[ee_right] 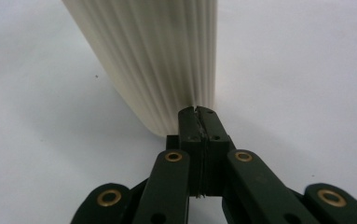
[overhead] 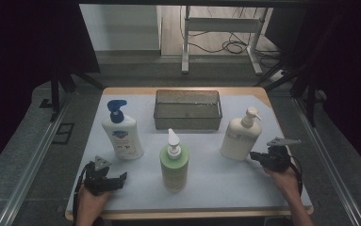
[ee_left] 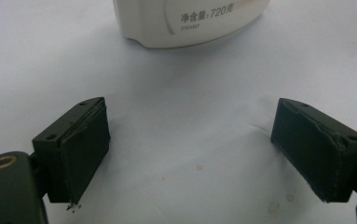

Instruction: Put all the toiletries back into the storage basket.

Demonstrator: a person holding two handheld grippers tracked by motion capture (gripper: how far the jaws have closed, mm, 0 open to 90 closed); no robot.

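The cream pump bottle [overhead: 241,136] stands upright on the right part of the white mat [overhead: 216,181], in front of and to the right of the grey mesh basket [overhead: 187,109]. In the right gripper view its ribbed wall [ee_right: 162,60] rises directly ahead of my jaws. My right gripper [overhead: 259,159] is fully closed with nothing between the pads, and its tips sit at the bottle's base; I cannot confirm whether they touch it or stop just short.

Judged procedure: if I am to push the bottle, I keep the closed tips low and centred on the wall so that it slides and does not tip. If I am to grasp it, I must first back off, spread the jaws wider than the body, then advance level.

My left gripper [overhead: 117,181] rests near the mat's front left, jaws wide apart and empty, facing the white bottle with the blue pump [overhead: 120,132]; its lower edge and printed label [ee_left: 199,18] appear cropped in the left gripper view. The green bottle [overhead: 174,162] stands between my hands.

Limits: the cream bottle's pump and upper body are cut off in the right gripper view, and its label text is unreadable from the high view.
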